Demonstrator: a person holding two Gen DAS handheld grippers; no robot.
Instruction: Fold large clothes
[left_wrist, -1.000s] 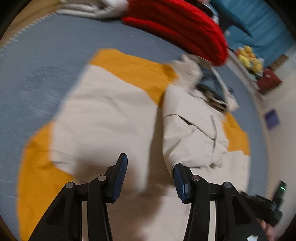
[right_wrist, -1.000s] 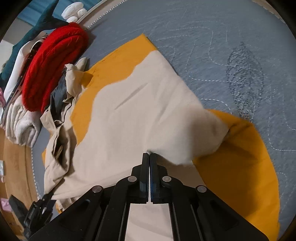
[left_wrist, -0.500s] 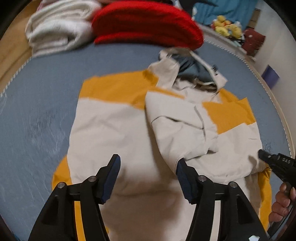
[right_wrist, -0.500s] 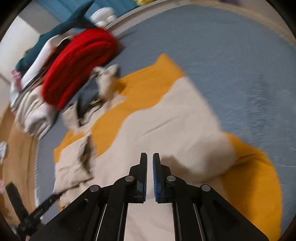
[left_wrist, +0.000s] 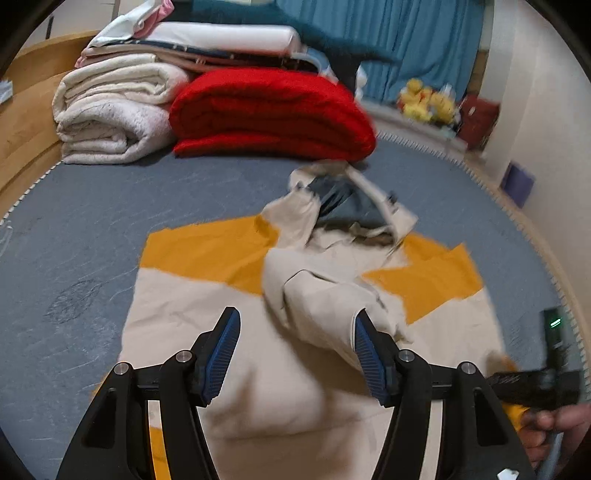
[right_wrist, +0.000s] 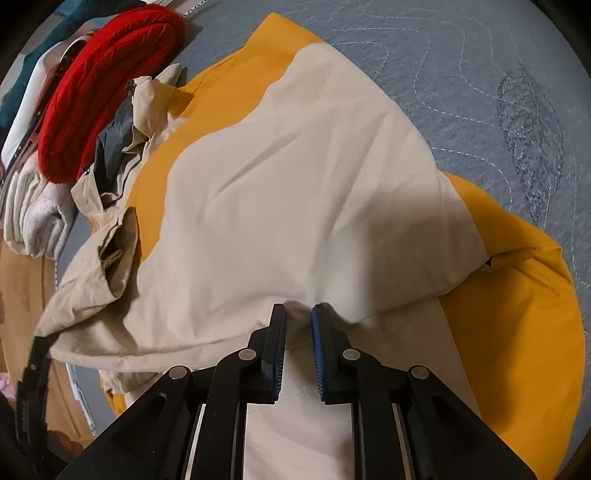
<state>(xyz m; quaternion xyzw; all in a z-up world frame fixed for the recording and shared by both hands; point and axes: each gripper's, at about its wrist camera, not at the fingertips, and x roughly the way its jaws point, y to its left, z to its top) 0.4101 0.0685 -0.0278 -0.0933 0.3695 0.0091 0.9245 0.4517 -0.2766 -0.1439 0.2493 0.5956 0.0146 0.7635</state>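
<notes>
Left wrist: red blanket (left_wrist: 273, 110) behind jacket (left_wrist: 295, 332)

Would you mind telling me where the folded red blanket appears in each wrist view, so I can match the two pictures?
Left wrist view: the red blanket lies upper centre, beyond the cream and yellow jacket, right of the rolled white blanket.
Right wrist view: the red blanket sits in the upper left corner, seen edge-on, above the jacket's collar end.
Shared landmark: the rolled white blanket, touching the red one in both views.
</notes>
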